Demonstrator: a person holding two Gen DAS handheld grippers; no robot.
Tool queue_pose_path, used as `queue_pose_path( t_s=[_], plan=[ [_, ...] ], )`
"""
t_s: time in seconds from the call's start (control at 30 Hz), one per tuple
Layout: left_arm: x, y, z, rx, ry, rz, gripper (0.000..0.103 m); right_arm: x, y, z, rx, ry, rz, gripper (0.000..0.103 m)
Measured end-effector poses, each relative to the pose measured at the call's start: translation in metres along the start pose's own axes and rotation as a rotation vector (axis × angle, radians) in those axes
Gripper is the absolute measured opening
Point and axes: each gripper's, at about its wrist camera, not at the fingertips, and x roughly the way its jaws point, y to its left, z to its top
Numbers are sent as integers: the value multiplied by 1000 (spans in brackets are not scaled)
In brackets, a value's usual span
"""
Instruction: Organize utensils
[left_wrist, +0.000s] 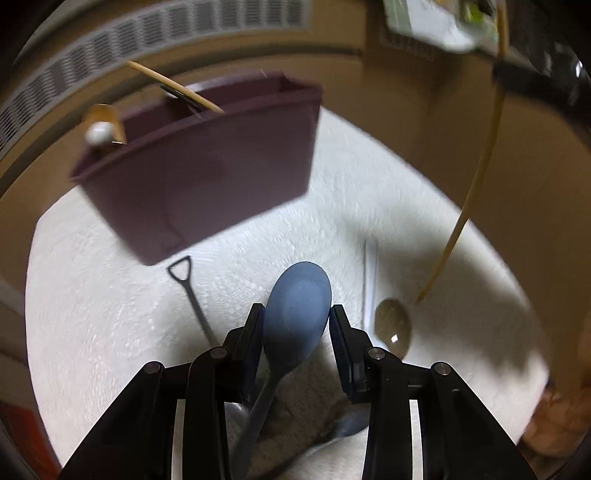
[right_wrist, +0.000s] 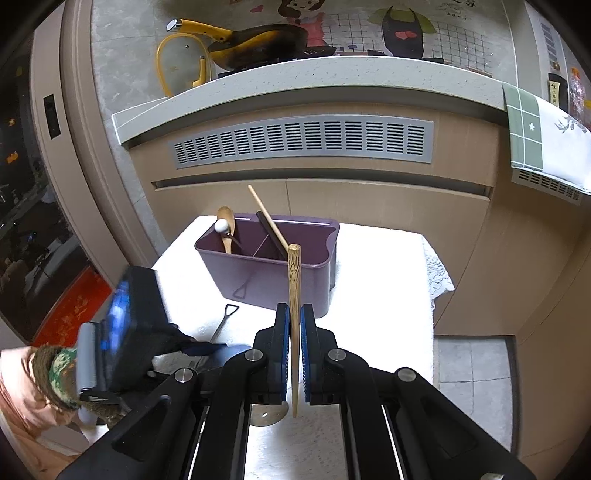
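Observation:
My left gripper (left_wrist: 296, 321) is shut on a blue spoon (left_wrist: 299, 291), pads on both sides of its bowl, the handle running back between the fingers. It is over a white towel (left_wrist: 92, 332). Ahead and to the left stands a purple divided bin (left_wrist: 203, 177) holding a wooden spoon (left_wrist: 107, 118) and chopsticks. My right gripper (right_wrist: 294, 317) is shut on a wooden chopstick (right_wrist: 294, 288), held upright in front of the bin (right_wrist: 266, 269). The same chopstick (left_wrist: 476, 184) crosses the right of the left wrist view.
On the towel lie a black shovel-handled utensil (left_wrist: 188, 291), a thin pale stick (left_wrist: 369, 280) and a shiny spoon (left_wrist: 393, 328). Behind the bin is a cabinet with a vent grille (right_wrist: 303, 140), a counter with a yellow pan (right_wrist: 255, 44), and a hanging green cloth (right_wrist: 528, 129).

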Motion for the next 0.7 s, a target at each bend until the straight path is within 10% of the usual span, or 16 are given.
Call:
queue_pose_path(
  t_s=[0.3, 0.7],
  plan=[
    [-67, 22, -15, -221, -246, -26, 26, -1, 11, 2, -1, -8, 20, 6],
    [-50, 30, 0, -212, -181, -42, 11, -5, 11, 4, -12, -19, 10, 6]
  ],
)
